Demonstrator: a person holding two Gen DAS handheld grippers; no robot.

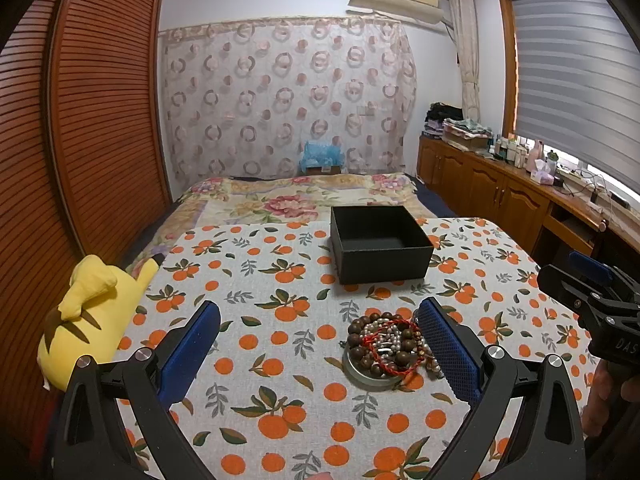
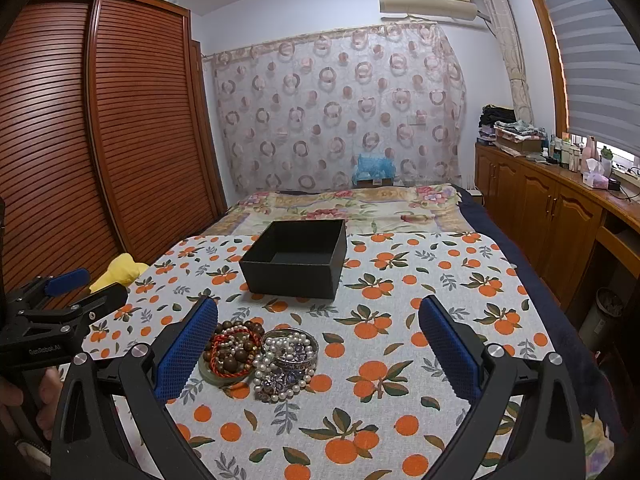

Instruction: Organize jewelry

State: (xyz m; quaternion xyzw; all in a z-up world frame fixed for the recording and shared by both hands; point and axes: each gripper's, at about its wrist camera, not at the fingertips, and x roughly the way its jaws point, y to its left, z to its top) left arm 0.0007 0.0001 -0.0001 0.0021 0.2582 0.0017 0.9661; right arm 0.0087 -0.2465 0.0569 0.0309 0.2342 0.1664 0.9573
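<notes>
Orange-print tablecloth (image 2: 420,280) wide around black box (image 2: 296,258) and jewelry pile (image 2: 260,354); both grippers' jaws wide, empty.

black box (image 1: 380,246); orange-fruit patterned tablecloth (image 1: 272,264); yellow plush toy (image 1: 86,312); blue gripper pads (image 2: 186,346)

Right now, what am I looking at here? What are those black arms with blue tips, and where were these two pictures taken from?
They are two hand-held grippers, each carried by a person, each with a camera looking along its blue-padded fingers. One picture is from the left gripper, the other from the right gripper. Both stand wide open and hold nothing. On the orange-print tablecloth lie an open, empty black box, a dish of wooden bead bracelets, and a round tin of pearls spilling over.
</notes>
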